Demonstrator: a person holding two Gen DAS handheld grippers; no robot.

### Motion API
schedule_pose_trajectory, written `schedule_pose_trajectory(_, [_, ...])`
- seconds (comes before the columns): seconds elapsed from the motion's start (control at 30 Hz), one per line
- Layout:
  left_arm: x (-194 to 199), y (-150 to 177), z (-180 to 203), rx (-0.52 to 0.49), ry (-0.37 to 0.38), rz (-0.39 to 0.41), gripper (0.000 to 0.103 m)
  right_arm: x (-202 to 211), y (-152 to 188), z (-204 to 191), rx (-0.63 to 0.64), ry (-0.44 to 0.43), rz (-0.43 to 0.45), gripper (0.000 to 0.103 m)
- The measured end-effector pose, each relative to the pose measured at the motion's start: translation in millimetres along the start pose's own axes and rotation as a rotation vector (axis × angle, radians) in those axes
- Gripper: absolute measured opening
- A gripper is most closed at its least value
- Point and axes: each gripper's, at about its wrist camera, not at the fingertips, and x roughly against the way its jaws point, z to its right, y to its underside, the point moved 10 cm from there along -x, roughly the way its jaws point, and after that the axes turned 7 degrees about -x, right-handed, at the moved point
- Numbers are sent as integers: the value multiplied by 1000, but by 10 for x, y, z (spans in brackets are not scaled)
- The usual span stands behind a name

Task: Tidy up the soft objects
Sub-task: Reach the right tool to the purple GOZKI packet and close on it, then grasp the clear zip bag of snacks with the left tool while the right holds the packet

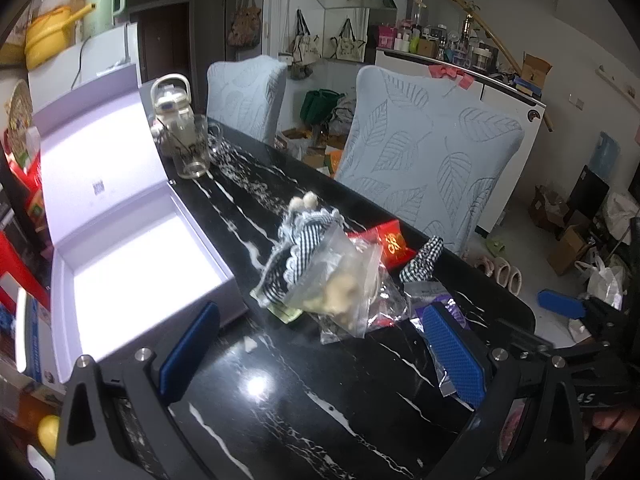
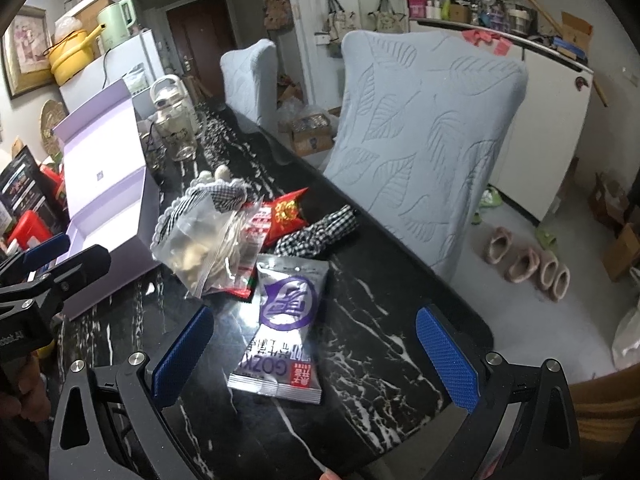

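A pile of soft things lies on the black marble table (image 1: 304,392): a clear bag of pale pieces (image 1: 340,284), a black-and-white checked plush (image 1: 298,236), a red packet (image 1: 390,242), a checked cloth (image 1: 424,260). A silver and purple packet (image 2: 286,320) lies nearest my right gripper. An open lilac box (image 1: 140,264) stands to the left. My left gripper (image 1: 320,354) is open and empty just short of the pile. My right gripper (image 2: 316,354) is open and empty around the near end of the silver packet. The right gripper also shows in the left wrist view (image 1: 560,304).
A glass cup (image 1: 192,152) and a kettle-like jar (image 1: 172,112) stand at the table's far end. Two chairs with pale blue leaf covers (image 1: 424,160) stand along the far side. The table edge runs at the right, with slippers (image 2: 528,268) on the floor beyond.
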Motion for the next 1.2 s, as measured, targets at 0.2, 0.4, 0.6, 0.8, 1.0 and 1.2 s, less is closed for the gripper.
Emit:
schedule_pose_trajectory(0.2, [-147, 104, -21, 39, 4, -30, 103, -267, 98, -37, 20, -32, -64, 101])
schedule_pose_trajectory(0.4, [-257, 152, -60, 69, 0, -45, 103, -560, 177, -45, 43, -45, -129, 98])
schedule_pose_trajectory(0.6, [-355, 144, -54, 76, 2, -52, 103, -787, 252, -61, 69, -35, -171, 92])
schedule_pose_trajectory(0.8, [-454, 71, 1, 53, 16, -49, 103, -810, 277, -87, 126, -16, -154, 47])
schedule_pose_trajectory(1.0, [-641, -33, 77, 8, 39, -48, 103, -760, 255, -50, 103, -70, -166, 37])
schedule_pose_trajectory(1.2, [-946, -74, 137, -27, 51, -80, 103, -611, 211, 173, 58, -72, -173, 37])
